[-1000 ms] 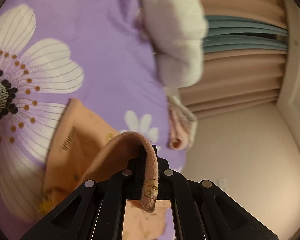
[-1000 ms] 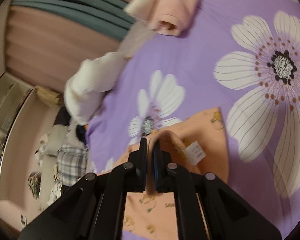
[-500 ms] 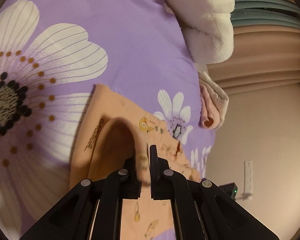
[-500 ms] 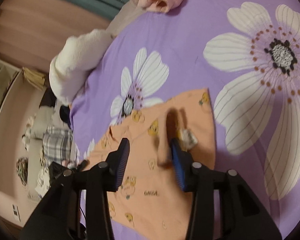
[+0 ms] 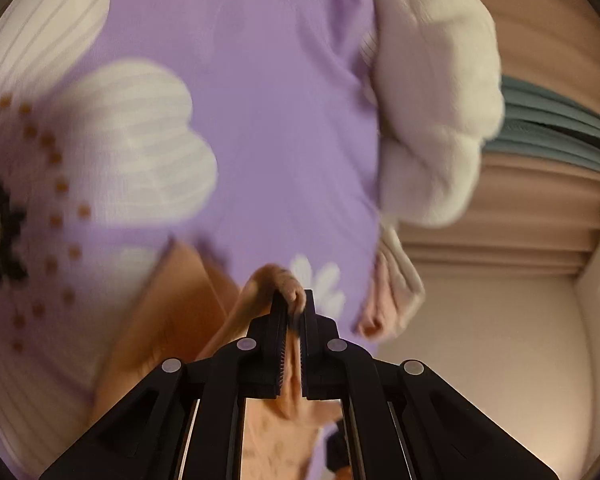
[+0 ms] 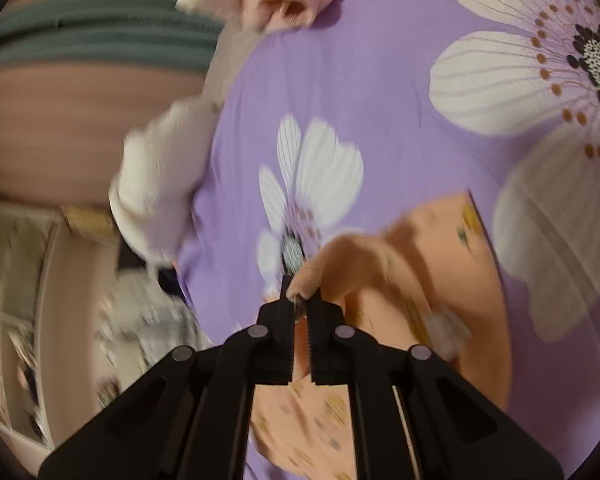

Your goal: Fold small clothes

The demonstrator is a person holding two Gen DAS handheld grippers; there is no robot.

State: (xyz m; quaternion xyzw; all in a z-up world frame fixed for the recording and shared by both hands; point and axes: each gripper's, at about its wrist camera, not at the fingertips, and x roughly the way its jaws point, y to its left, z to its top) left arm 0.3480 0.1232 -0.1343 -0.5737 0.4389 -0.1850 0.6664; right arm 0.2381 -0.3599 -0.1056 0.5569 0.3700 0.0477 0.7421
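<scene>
In the left wrist view, the left gripper (image 5: 293, 304) is seen clamped on a fold of the orange garment (image 5: 172, 300); the cloth is pinched between the two black fingers and a rounded hump of it rises just past the tips at 12 o'clock. The rest of the garment is spread on the purple flowered bedspread (image 5: 268, 120) toward 9 o'clock of the tips, and more of it hangs below, where it is largely hidden by the gripper's frame. The print on it cannot be made out through the blur.

A white fluffy garment (image 5: 432, 120) is seen at 1 o'clock, lying at the bedspread's edge. Below it, at 3 o'clock of the tips, a pink and cream folded piece (image 5: 388, 300) is partly cut off by the edge of the bed. Pleated curtains (image 5: 540, 208) fill the background.

In the right wrist view, the right gripper (image 6: 303, 300) is closed narrowly on another fold of the same orange garment, which bulges at the tips and runs off toward 3 o'clock. A small white tag (image 6: 446, 332) on the cloth is too smeared to read. The room at 8 o'clock is blurred, and its contents cannot be told apart.
</scene>
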